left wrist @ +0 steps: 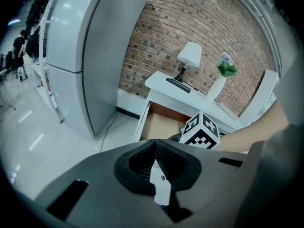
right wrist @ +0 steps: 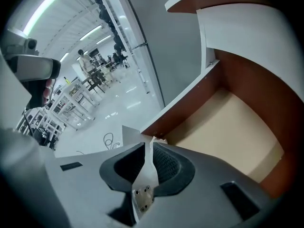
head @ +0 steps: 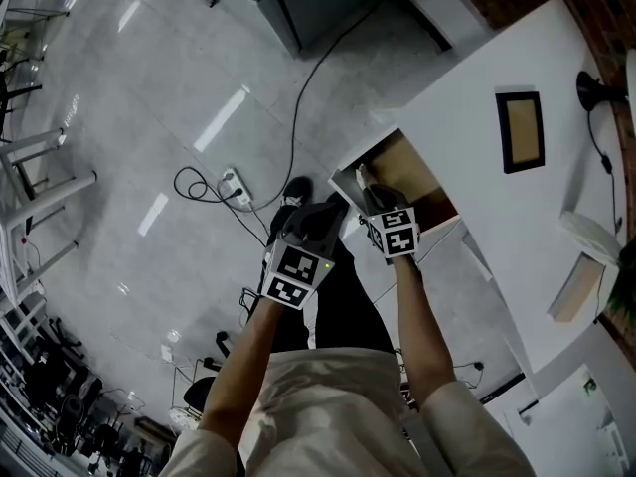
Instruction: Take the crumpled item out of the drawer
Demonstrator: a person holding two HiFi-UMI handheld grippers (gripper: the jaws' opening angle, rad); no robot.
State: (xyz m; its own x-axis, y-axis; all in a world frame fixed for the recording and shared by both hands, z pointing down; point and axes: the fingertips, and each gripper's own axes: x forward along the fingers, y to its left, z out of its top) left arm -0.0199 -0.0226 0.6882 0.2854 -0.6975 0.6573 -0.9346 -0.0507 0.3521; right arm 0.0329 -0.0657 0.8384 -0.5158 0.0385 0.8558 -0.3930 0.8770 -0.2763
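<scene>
The white cabinet's drawer [head: 412,167] stands pulled out. Its beige floor [right wrist: 228,122] looks bare where I can see it, and no crumpled item shows in any view. My right gripper [head: 363,179] points steeply down over the drawer's front left corner. In the right gripper view its jaws [right wrist: 151,141] stand a narrow slit apart with nothing between them. My left gripper [head: 333,207] hangs just outside the drawer front. In the left gripper view its jaws [left wrist: 155,141] meet, empty. The right gripper's marker cube [left wrist: 202,131] hides part of the drawer [left wrist: 161,122].
The white cabinet top [head: 497,217] carries a framed picture [head: 520,130], a table lamp [left wrist: 189,56] and a vase with a plant [left wrist: 223,75]. A brick wall is behind it and a tall grey cabinet [left wrist: 80,56] stands to its left. A power strip with cables [head: 236,187] lies on the floor.
</scene>
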